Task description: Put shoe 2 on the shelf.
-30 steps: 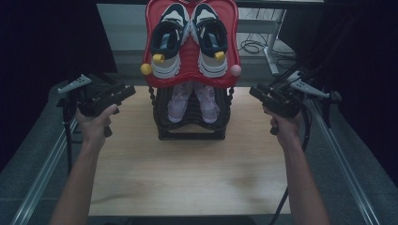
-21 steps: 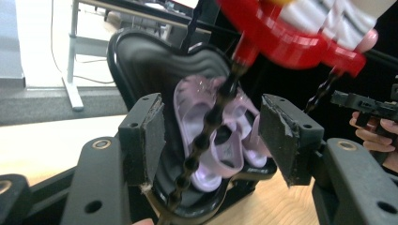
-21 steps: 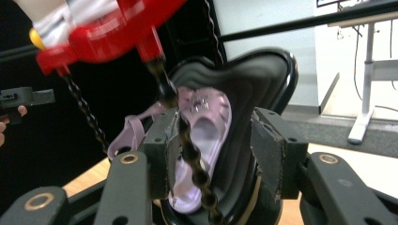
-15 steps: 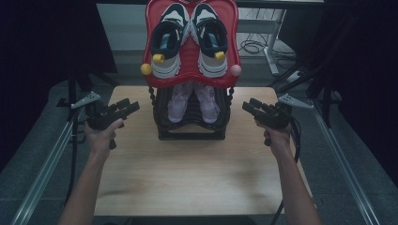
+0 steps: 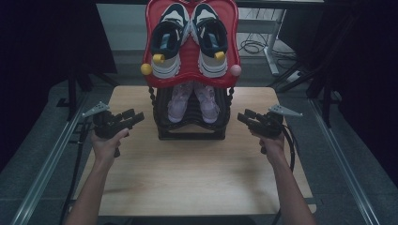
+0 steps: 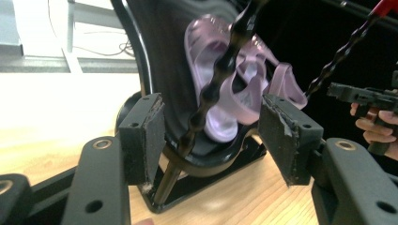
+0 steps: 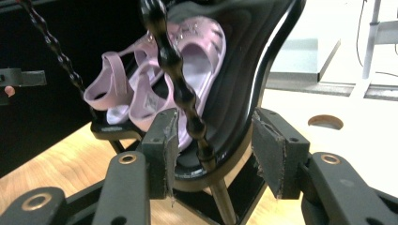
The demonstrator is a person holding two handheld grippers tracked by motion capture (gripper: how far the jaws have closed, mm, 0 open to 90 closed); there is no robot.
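A two-tier shoe rack stands at the back middle of the wooden table (image 5: 187, 178). Its red upper tray (image 5: 149, 42) carries a pair of navy and white sneakers (image 5: 190, 40). Pink sandals (image 5: 192, 101) lie in the black lower tray (image 5: 190, 132). My left gripper (image 5: 135, 117) hangs left of the rack and points at it, open with nothing between its fingers. My right gripper (image 5: 244, 116) mirrors it on the right, open too. In the left gripper view the sandals (image 6: 225, 89) and a beaded black post (image 6: 220, 79) lie beyond the left gripper (image 6: 213, 140). In the right gripper view the right gripper (image 7: 213, 150) frames the sandals (image 7: 141, 93).
A yellow ball (image 5: 146, 69) and a pink ball (image 5: 235, 70) sit at the red tray's lower corners. Metal rails (image 5: 47, 164) run along both sides of the table. A round hole (image 7: 327, 122) is cut in the tabletop. Cables (image 5: 253, 47) lie on the floor behind.
Both hands have come down on either side of the rack, from the height of the red tray's lower edge to the level of the lower tray. The jaws look as wide as before.
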